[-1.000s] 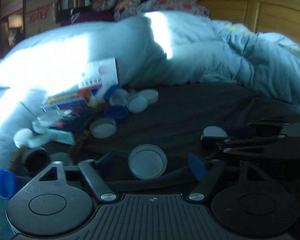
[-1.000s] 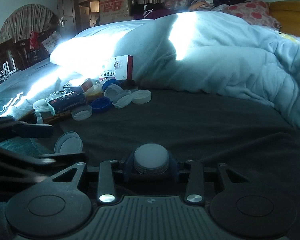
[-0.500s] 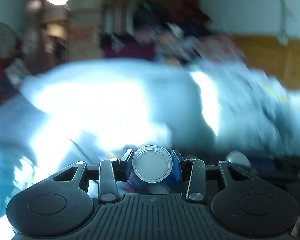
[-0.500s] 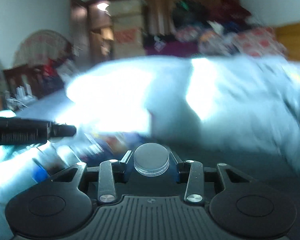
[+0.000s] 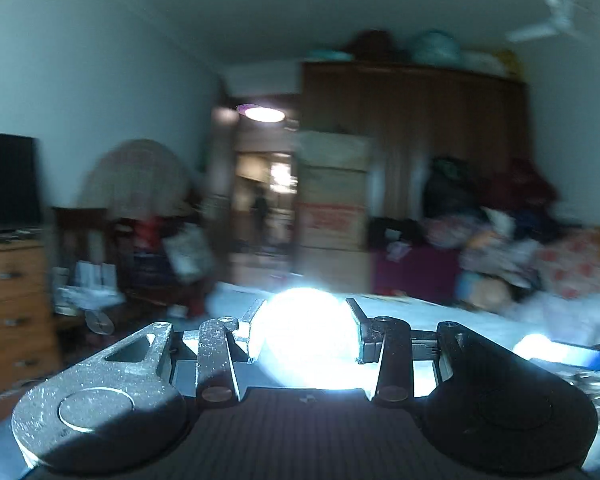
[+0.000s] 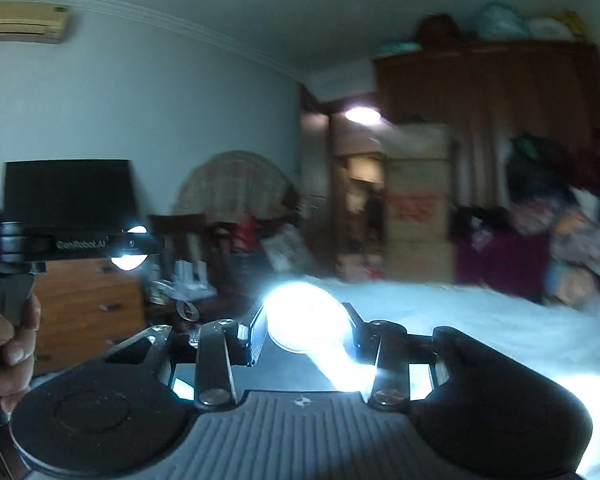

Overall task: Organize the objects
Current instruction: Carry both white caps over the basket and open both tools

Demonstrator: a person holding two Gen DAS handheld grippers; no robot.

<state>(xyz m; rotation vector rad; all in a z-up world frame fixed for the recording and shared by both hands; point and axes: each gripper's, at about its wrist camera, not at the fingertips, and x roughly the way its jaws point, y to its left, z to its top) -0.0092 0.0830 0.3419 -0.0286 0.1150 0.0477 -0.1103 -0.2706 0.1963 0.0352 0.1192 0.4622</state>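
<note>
Your left gripper is clenched on a round cap, and your right gripper grips a second cap the same way. Sunlight washes out both caps, so their colour is unclear. Both cameras face the wardrobe and cardboard boxes, above the bed. Keep the squeeze steady, tilt down slowly, and find the place before you let go.

Both lids now lifted, sunlit.
</note>
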